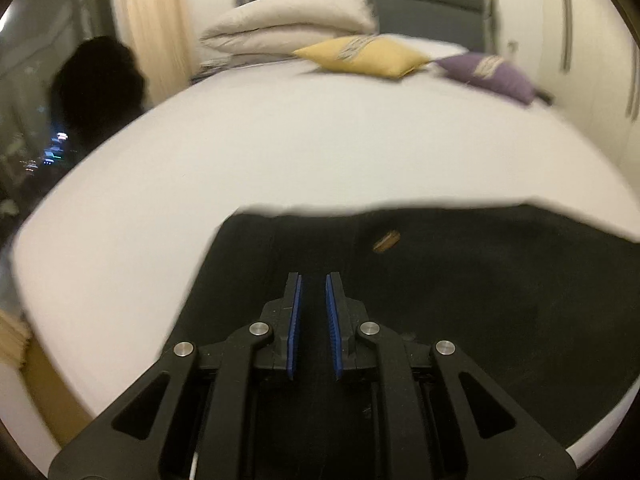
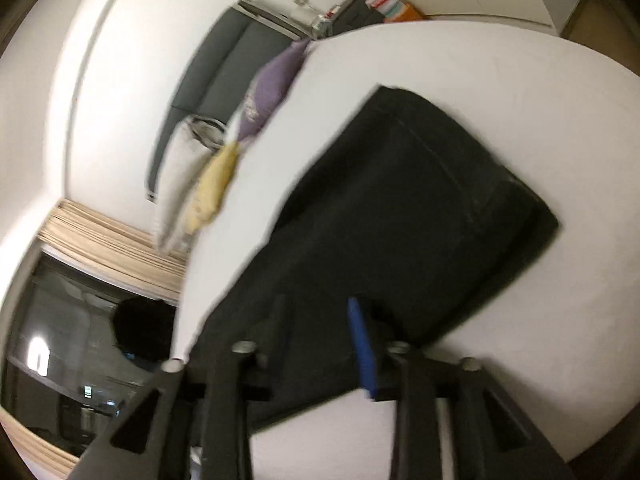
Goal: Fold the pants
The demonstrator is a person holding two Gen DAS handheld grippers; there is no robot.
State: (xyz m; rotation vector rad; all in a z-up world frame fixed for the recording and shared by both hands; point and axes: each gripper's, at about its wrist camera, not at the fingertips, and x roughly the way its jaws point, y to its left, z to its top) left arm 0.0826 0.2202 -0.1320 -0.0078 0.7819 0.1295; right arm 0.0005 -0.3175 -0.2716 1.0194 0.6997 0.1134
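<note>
Left tongs [image 1: 314, 280] narrowly parted — right tongs [image 2: 320, 308] blurred

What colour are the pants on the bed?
Black pants, clearest in the left wrist view.

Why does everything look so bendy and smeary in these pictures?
Left wrist view: the fisheye lens bends the bed into a dome; the yellow cushion is slightly smeared, the left tool sharp. Right wrist view: tilted and much blurrier from motion; the black pants and right tool are streaky, with a lamp's glare in the dark window.
</note>
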